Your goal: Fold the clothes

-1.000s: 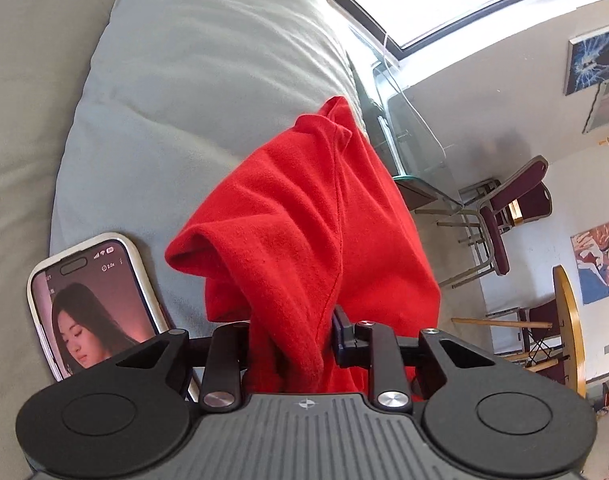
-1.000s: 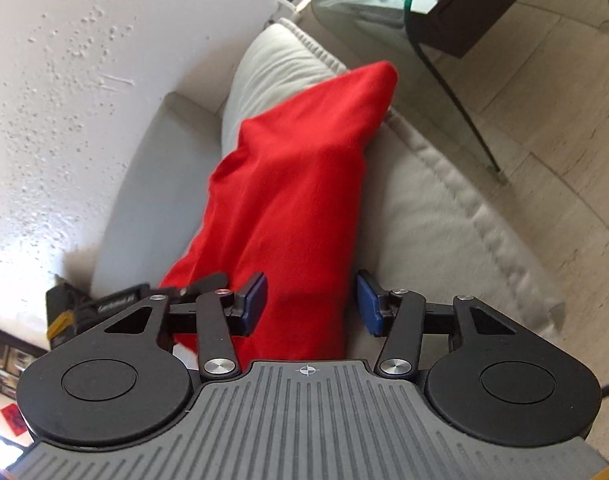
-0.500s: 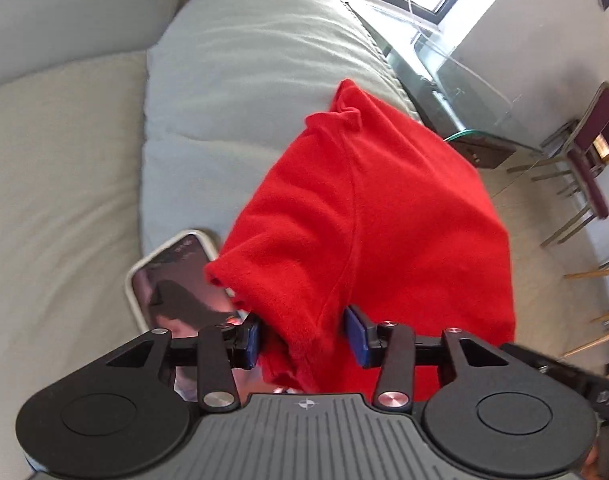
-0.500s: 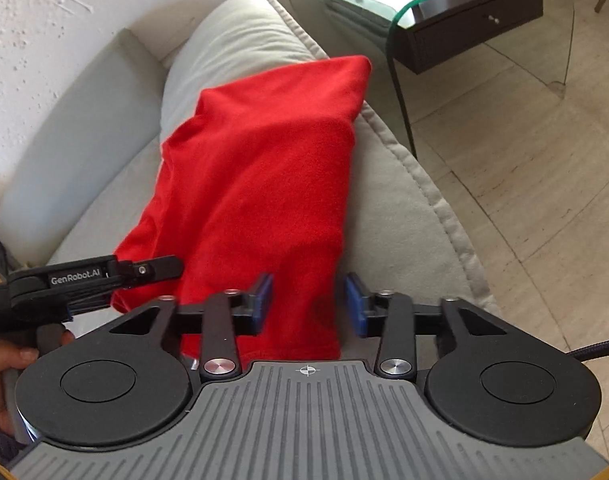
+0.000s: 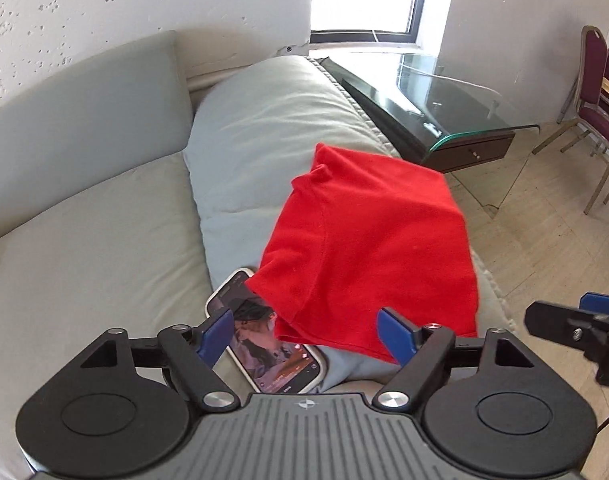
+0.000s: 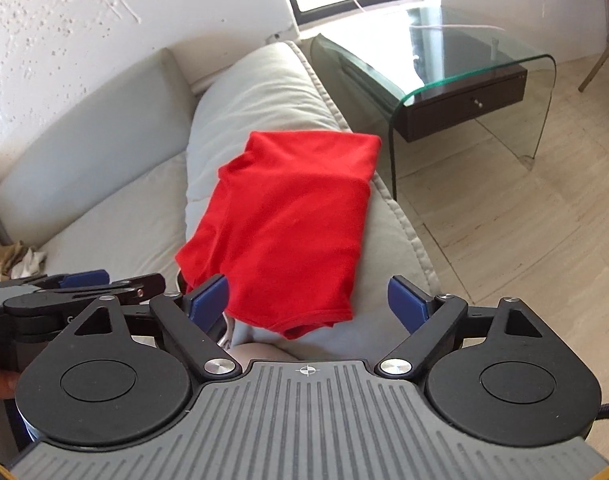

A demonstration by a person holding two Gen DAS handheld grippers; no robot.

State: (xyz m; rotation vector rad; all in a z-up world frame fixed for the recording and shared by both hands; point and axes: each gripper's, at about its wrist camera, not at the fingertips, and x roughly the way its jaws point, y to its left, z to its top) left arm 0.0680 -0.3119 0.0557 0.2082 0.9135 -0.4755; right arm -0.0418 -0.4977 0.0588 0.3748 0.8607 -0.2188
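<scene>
Already Folded, Both Grippers Letting Go

Plainly the red garment point(image 5: 368, 248) lay in a compact folded block on the pale grey cushion point(image 5: 256, 140) of the sofa point(image 5: 84, 128), just ahead of both sets of fingers and touched by neither; the left gripper point(image 5: 304, 336) had its jaws opening, blue fingers point(image 5: 214, 334) spread well apart with nothing between them but the near hem below; the right gripper point(image 6: 308, 300) likewise was opening, its fingers point(image 6: 406, 300) wide and bare, the hem of the cloth lying just beyond their tips.

A phone point(image 5: 272, 344) sat partly under the garment's near left corner, close beside the left fingers; a glass side table point(image 6: 456, 68) stood well beyond and to the right.

The cloth looked soft, light and limp, a knit that would sag and slide apart if lifted by a single layer; it seemed neither slippery nor fragile. Should another fold or a move be wanted, the safest hold would probably be the two near corners of the hem, pinching every layer together, one corner to each gripper; the left would need care not to catch the phone.
</scene>
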